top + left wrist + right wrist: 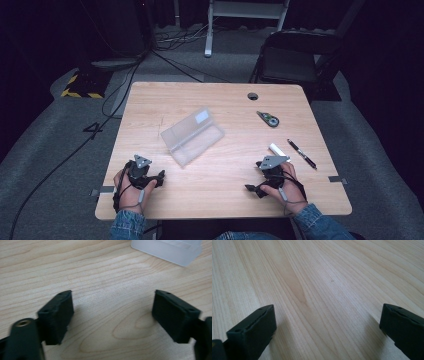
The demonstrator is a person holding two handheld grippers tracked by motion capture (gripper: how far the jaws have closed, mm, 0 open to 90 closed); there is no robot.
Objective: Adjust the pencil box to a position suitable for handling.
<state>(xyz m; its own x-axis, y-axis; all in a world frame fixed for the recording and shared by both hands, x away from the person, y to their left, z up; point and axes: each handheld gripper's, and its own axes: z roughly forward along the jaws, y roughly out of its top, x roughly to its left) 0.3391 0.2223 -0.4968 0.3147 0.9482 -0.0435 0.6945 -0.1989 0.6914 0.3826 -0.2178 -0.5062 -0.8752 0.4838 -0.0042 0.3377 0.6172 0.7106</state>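
Observation:
A clear plastic box (192,135) lies aslant at the middle of the wooden table (220,175); its near corner (172,250) shows at the top of the left gripper view. My left gripper (159,176) rests at the table's front left, held in a hand, its jaws open over bare wood with nothing between them (112,293). At the front right, my right gripper (254,190) points left across the table. Its jaws stand wide open over bare wood (328,307).
A white stick-like object (278,150) lies just beyond the right hand, with a black pen (301,153) to its right. A small dark gadget (268,119) and a round cable hole (252,96) sit farther back. A black chair (295,60) stands behind the table.

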